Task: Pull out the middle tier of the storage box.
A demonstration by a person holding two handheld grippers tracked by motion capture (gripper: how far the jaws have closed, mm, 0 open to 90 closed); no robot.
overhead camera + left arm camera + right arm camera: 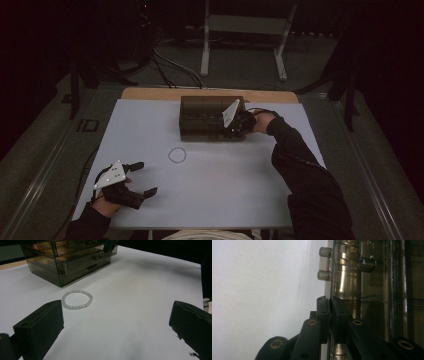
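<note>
Item one: a smoky, see-through drawer chest [210,119], which you had upright at the table's far middle, clear knobs on its drawer fronts. Item two: a bracelet [177,155] of pale round beads, lying flat as a closed ring, near the chest's front.

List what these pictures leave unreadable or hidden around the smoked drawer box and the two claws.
- Contents of the smoked transparent acrylic drawer box: left gripper view, tinted walls and glare hide them.
- What the right claw pinches: right gripper view, jaws together at a drawer front edge, the contact is hidden.
- Beads of the pale round bracelet: high view, too small.
- Left claw: wide open.
</note>
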